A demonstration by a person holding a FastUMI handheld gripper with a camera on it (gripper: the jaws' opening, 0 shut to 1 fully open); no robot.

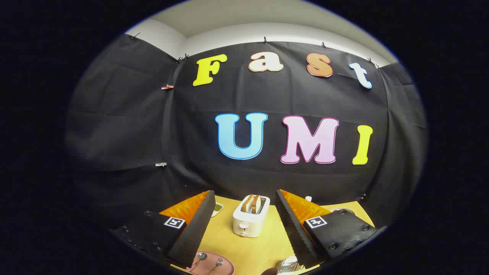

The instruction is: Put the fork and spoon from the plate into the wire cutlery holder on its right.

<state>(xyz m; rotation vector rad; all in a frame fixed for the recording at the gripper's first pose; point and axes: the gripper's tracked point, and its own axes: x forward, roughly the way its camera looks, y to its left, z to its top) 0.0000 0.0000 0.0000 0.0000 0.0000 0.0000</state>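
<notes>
Black cloth walls close off the booth, hung from clips below a pale ceiling strip. Yellow tabletop (263, 244) runs forward from the foot of the cloth.

Gripper (244, 198): raised above the table, fingers spread wide apart, nothing between them; each finger body carries a small square marker.

Toaster (250, 217): white, standing on the table beyond the fingers and seen in the gap between them, two slices of bread upright in its slots, a round knob on its near face.

Plate (225, 267): pink, at the near edge of the table, just right of the left finger's base and nearer than the toaster.

Spoon (201, 257): lying on the plate's left part, bowl pointing away, partly tucked behind the left finger.

Fork (217, 263): lying on the plate just right of the spoon, tines pointing away.

Wire cutlery holder (288, 264): metal, on the table right of the plate, well apart from it, partly hidden by the right finger; contents cannot be told.

Small dish (217, 208): pale with something green, far left of the toaster, behind the left finger.

Second dish (341, 210): rim just visible at the far right, behind the right finger.
</notes>
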